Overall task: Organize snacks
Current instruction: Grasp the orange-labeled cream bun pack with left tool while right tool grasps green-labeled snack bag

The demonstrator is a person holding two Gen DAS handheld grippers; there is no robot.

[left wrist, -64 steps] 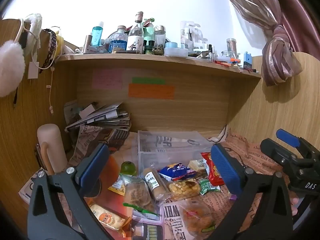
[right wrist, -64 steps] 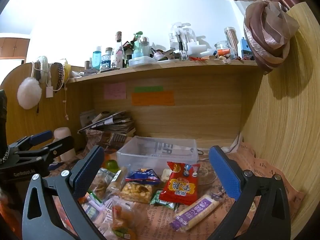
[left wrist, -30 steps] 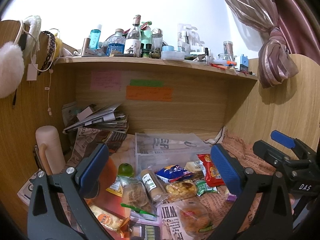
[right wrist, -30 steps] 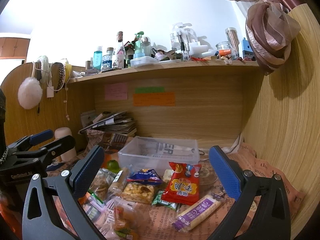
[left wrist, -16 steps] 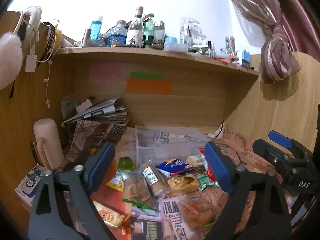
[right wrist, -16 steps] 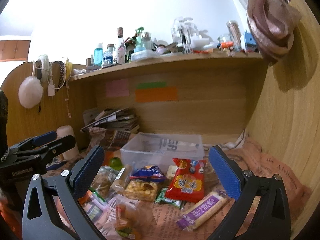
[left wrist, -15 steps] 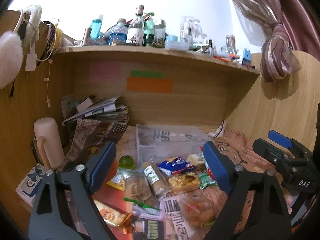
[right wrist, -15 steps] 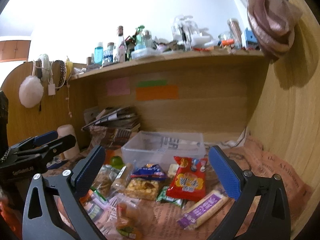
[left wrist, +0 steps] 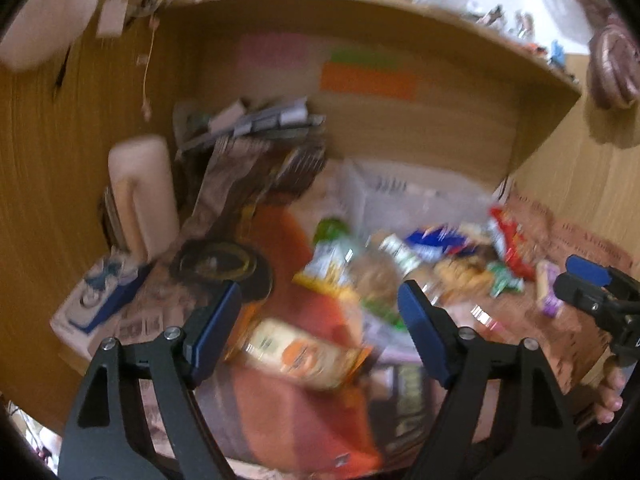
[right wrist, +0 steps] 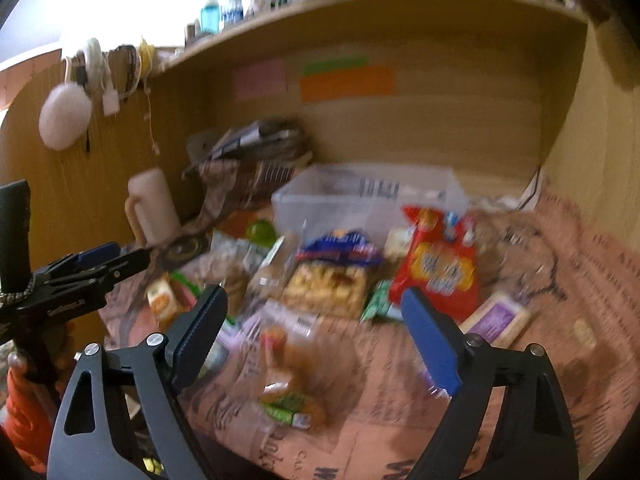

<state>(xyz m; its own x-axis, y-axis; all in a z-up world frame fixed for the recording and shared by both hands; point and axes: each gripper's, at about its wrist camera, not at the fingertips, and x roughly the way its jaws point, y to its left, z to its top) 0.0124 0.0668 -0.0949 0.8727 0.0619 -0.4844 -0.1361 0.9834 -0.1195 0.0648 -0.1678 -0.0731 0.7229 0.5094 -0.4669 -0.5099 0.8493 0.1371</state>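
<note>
Both views are motion-blurred. A pile of snack packets lies on the newspaper-covered desk in front of a clear plastic bin (right wrist: 368, 196), also in the left wrist view (left wrist: 396, 200). My left gripper (left wrist: 320, 324) is open and empty above a yellow-orange snack packet (left wrist: 304, 354). My right gripper (right wrist: 316, 336) is open and empty above a clear bag of brown pastry (right wrist: 288, 364). A red chip bag (right wrist: 438, 268), a blue packet (right wrist: 340, 246), a nut bar packet (right wrist: 326, 286) and a purple bar (right wrist: 494, 318) lie further in.
A cream mug (left wrist: 140, 192) stands at the left wall beside a stack of papers (left wrist: 248, 124). A green fruit (right wrist: 260, 230) lies left of the bin. A shelf of bottles (right wrist: 224, 12) runs overhead. Wooden walls close in left, back and right.
Both grippers have tilted down and moved closer to the snack pile; their jaws have narrowed somewhat but stay open. The snacks have not moved.
</note>
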